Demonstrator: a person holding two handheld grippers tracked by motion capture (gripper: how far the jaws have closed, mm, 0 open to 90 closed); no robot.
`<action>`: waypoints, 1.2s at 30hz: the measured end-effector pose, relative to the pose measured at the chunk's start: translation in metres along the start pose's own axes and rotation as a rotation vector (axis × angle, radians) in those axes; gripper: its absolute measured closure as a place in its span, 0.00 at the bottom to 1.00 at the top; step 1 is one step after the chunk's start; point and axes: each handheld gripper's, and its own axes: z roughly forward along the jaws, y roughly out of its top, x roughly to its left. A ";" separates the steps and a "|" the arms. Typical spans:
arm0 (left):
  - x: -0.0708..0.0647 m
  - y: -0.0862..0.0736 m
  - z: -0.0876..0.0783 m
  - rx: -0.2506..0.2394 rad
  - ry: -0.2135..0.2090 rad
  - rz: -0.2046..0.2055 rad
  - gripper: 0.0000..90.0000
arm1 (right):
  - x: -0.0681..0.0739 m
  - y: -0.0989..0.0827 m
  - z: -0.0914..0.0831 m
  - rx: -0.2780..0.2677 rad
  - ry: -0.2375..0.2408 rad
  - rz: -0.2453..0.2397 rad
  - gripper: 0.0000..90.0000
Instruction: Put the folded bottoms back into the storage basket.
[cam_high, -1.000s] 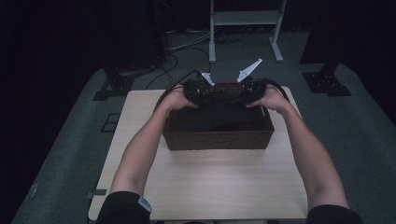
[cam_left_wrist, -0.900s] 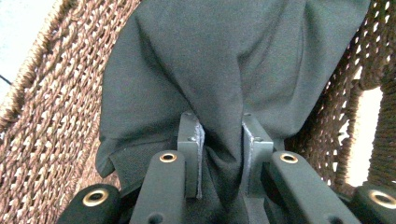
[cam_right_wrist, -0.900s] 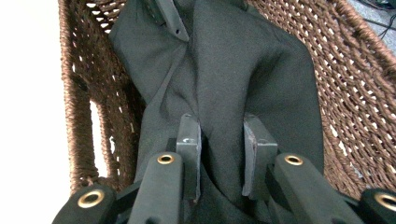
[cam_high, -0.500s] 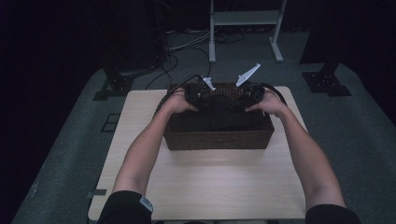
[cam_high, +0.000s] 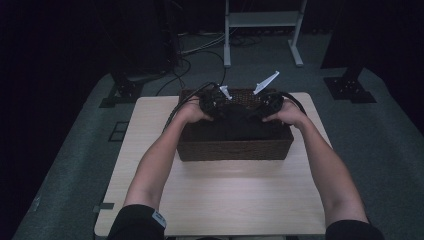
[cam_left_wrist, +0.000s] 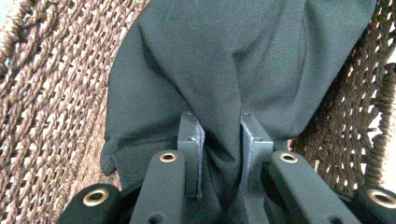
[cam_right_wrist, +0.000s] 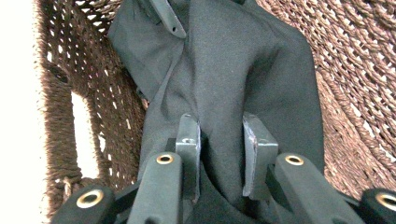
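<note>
A dark cloth (cam_left_wrist: 219, 70) is being held inside the brown woven basket (cam_high: 235, 149) on the light wooden table (cam_high: 235, 200), a fold of it being pinched between the jaws of the left gripper (cam_left_wrist: 219, 135) and another by the right gripper (cam_right_wrist: 219, 135).
</note>
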 end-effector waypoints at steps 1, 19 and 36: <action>0.000 0.000 0.001 -0.002 0.001 0.002 0.82 | 0.000 0.000 0.000 0.001 0.000 0.000 0.79; 0.001 -0.006 0.017 0.012 -0.029 -0.009 0.82 | -0.003 -0.004 0.012 0.055 -0.003 0.011 0.78; 0.003 -0.006 0.025 0.015 0.001 -0.045 0.79 | -0.005 -0.006 0.018 0.106 -0.026 0.043 0.75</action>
